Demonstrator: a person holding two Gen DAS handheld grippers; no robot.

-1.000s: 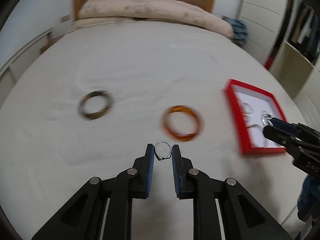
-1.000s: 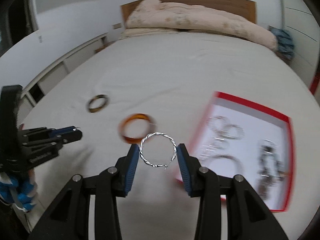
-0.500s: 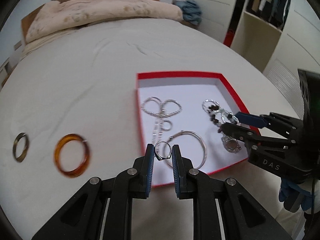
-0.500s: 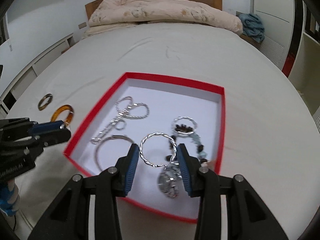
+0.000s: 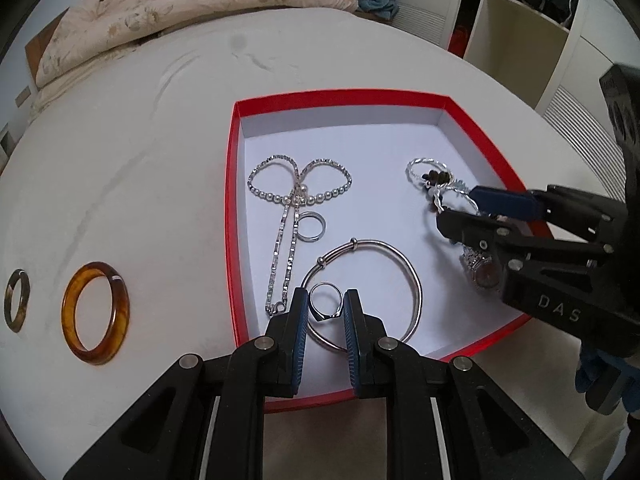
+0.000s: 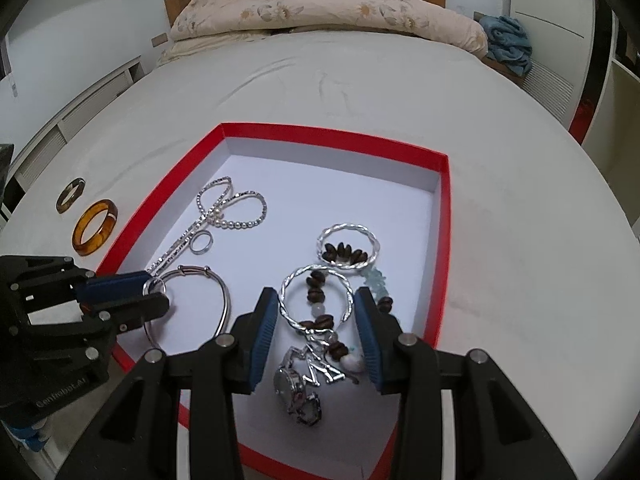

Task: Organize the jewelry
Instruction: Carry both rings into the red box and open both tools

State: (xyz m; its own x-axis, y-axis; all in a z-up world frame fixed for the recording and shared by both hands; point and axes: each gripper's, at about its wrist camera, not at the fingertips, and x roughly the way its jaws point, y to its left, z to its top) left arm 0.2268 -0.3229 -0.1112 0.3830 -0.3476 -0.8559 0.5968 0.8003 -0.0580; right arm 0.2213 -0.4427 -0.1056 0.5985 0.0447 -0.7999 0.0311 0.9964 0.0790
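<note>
A white bed carries a red box of jewelry. The left gripper pinches a small ring over the plain bangle; the right gripper clamps a twisted bangle above the beads. Each should sink low over bare box floor before releasing, so nothing tangles. Two bangles wait outside.
</note>
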